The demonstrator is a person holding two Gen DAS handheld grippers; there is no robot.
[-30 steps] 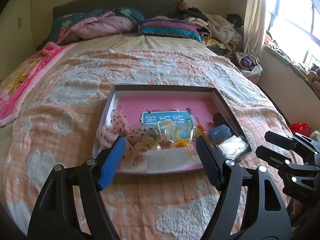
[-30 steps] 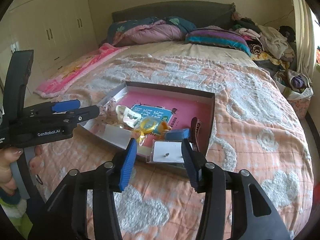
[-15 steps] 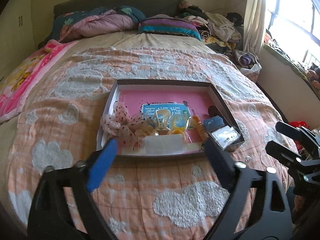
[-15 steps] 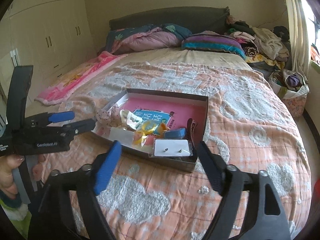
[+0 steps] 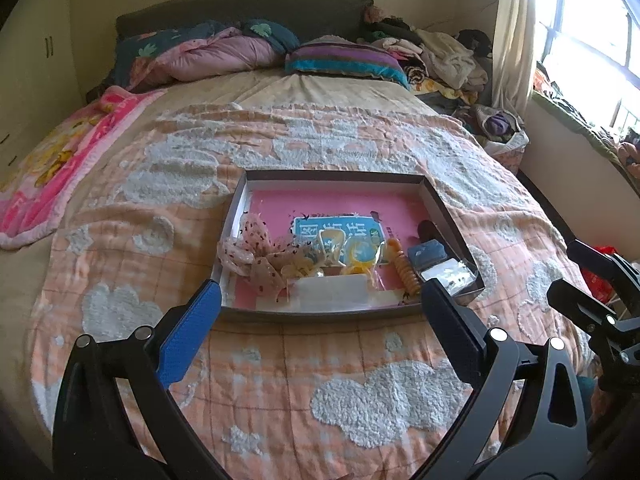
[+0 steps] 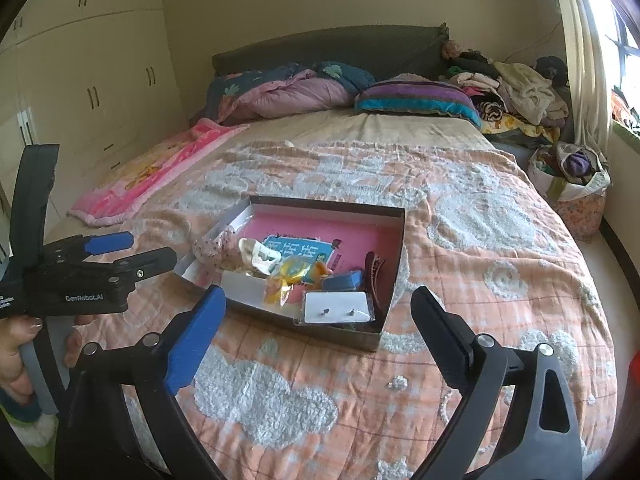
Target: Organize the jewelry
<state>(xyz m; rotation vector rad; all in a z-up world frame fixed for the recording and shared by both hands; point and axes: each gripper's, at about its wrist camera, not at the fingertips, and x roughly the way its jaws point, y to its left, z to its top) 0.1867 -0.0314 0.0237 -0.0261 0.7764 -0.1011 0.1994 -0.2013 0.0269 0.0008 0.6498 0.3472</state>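
The box (image 5: 440, 210) lies flat on the bed (image 5: 280, 380), near its foot, so both tools can reach it from the front. Inside, the jewelry is pushed to the near side: a dotted bow (image 5: 256, 258), a spiral tie (image 5: 404, 268), a dark clip (image 6: 374, 270) along the right wall, and an earring card (image 6: 336, 307) in the near right corner. The left tool (image 5: 318, 322) and the right tool (image 6: 316, 322) both hover before the box with jaws opening wide and nothing between them. I judge they stand back to choose the next piece.
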